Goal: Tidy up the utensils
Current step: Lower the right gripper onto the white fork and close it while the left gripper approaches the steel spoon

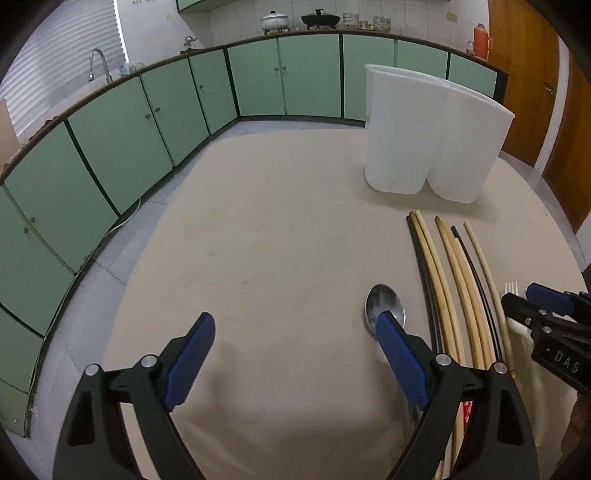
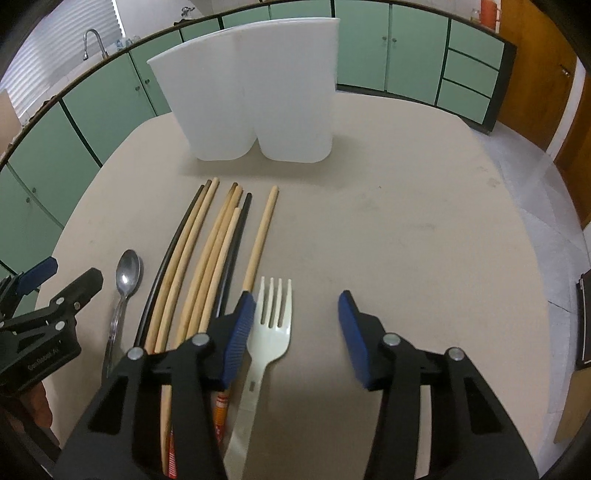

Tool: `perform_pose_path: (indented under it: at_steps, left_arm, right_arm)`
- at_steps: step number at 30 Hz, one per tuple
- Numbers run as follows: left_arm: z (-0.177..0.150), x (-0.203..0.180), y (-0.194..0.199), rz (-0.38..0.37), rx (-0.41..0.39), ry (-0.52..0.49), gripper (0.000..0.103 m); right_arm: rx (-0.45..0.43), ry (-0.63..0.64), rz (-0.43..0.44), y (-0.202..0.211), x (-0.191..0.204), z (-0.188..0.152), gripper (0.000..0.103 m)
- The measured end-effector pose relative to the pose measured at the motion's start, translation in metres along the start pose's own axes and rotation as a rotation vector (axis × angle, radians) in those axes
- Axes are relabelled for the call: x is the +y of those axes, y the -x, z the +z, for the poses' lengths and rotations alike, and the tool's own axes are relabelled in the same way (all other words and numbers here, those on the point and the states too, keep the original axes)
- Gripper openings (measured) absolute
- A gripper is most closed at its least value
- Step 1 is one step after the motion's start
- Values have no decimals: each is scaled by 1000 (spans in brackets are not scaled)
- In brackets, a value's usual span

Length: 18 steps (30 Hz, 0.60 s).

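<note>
Nearest in the left wrist view, the left gripper [image 1: 297,325] hangs over the beige table [image 1: 258,240] with its two blue-padded fingers spread wide. Nothing lies between them; the right-hand finger overlaps the near edge of the bowl of one metal spoon [image 1: 384,301], though whether it touches the spoon cannot be told.

In the right wrist view, the right gripper [image 2: 297,306] is also spread, its jaws partly apart, with the head of one white plastic fork [image 2: 271,317] between them. The fork lies close against the left-hand finger and well clear of the other; the pads do not press on it. Its handle runs back under the gripper body.

Left of the fork lies a row of chopsticks [image 2: 218,240], eight by count in this view: two black and six pale wooden ones, roughly parallel, tips pointing away. Some overlap, so the count is not certain. Near their close ends, red and orange printed wrapping shows beneath the gripper. Left of the chopsticks rests the spoon [image 2: 127,277], bowl pointing away, and beyond it the left gripper [image 2: 70,271] enters from the picture's left edge.

Farther along the table, past the chopstick tips, stands one white plastic holder [image 2: 255,92] with two rounded compartments side by side, upright. What is inside cannot be seen.

Beyond the table runs a line of green cabinets [image 1: 166,110] with a tap [image 1: 98,62] at the left and two pots [image 1: 295,18] on the counter.
</note>
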<state>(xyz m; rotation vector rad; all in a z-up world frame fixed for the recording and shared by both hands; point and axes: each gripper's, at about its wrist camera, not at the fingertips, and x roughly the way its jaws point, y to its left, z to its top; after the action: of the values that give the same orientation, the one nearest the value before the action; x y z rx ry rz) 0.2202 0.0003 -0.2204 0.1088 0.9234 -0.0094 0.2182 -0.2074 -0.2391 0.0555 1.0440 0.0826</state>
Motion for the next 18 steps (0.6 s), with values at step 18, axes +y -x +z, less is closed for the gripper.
perform_pose_path:
  at_steps: [18]
  left_arm:
    - [16, -21, -19, -39, 13, -12, 87]
  right_arm:
    - [-11, 59, 1, 3, -7, 1, 20]
